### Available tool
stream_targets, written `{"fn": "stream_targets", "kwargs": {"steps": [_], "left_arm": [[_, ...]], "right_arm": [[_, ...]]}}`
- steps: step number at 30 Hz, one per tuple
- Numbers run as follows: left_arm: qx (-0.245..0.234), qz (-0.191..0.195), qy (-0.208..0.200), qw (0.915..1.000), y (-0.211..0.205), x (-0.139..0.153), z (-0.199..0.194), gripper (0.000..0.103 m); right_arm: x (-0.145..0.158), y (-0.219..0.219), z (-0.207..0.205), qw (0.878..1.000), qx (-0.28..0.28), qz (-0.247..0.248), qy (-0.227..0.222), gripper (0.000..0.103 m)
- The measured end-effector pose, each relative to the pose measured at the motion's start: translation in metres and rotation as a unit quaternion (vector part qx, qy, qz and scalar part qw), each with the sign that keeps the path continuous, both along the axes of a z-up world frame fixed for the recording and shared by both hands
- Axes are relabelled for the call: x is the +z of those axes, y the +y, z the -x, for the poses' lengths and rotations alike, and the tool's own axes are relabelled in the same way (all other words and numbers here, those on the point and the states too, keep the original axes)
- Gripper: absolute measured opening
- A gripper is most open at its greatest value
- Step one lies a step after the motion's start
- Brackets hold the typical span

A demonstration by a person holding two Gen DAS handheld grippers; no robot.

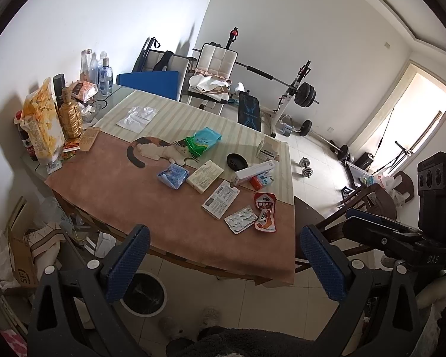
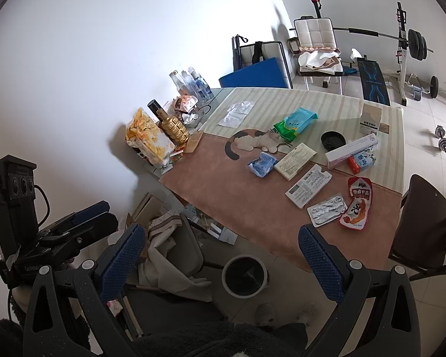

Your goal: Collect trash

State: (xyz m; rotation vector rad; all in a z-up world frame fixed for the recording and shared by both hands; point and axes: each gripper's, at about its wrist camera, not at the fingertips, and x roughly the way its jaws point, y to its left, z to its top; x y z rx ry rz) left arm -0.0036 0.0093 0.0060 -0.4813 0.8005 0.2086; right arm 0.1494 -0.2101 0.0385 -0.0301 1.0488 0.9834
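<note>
We are holding the left gripper and right gripper spread wide and empty above the bin. The red snack wrapper is lying near the table's front edge, touching the foil blister pack, its long axis running toward the far side.

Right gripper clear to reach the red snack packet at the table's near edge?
Probably yes. The right gripper is open and empty, and the red snack packet lies flat, uncovered; only the foil blister pack touches its side.
</note>
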Motion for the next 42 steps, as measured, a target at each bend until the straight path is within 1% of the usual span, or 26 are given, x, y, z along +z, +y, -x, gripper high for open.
{"fn": "stream_targets", "kwargs": {"steps": [7,8,17,18,23,26,28,29,35,42], "left_arm": [[-0.001,0.001,0.0,1.0,0.008,0.004,0.002,0.103],[0.0,-0.001,0.0,1.0,-0.001,0.0,0.0,0.103],[-0.002,0.0,-0.001,1.0,0.007,0.003,-0.008,0.103],[-0.001,-0.002,-0.001,1.0,0.0,0.002,-0.006,0.103],[-0.001,-0.001,-0.001,1.0,0.001,0.002,-0.006,0.103],[-0.002,-0.001,-0.001,1.0,-0.005,0.011,-0.011,0.103],[-0.002,-0.001,-0.002,1.0,-0.005,0.011,-0.011,0.103],[-0.002,-0.002,-0.002,1.0,-0.005,0.011,-0.011,0.103],[-0.003,-0.001,-0.002,1.0,-0.005,0.012,-0.012,0.103],[-0.002,-0.001,-0.003,1.0,-0.005,0.011,-0.011,0.103]], "right_arm": [[0.002,0.001,-0.001,1.0,0.0,0.0,-0.001,0.103],[0.001,0.004,-0.001,1.0,0.0,0.0,0.0,0.103],[0.002,0.001,0.0,1.0,0.0,-0.001,-0.002,0.103],[0.002,0.001,0.0,1.0,0.0,-0.001,-0.002,0.103],[0.002,-0.002,0.0,1.0,0.0,-0.001,-0.002,0.103],[0.001,-0.003,0.001,1.0,0.0,-0.001,-0.002,0.103],[0.001,0.0,0.001,1.0,0.001,-0.002,-0.002,0.103],[0.008,0.005,-0.002,1.0,0.003,-0.001,-0.001,0.103],[0.011,0.012,-0.003,1.0,0.004,-0.001,0.0,0.103],[0.01,0.009,-0.002,1.0,0.003,-0.002,0.0,0.103]]}}
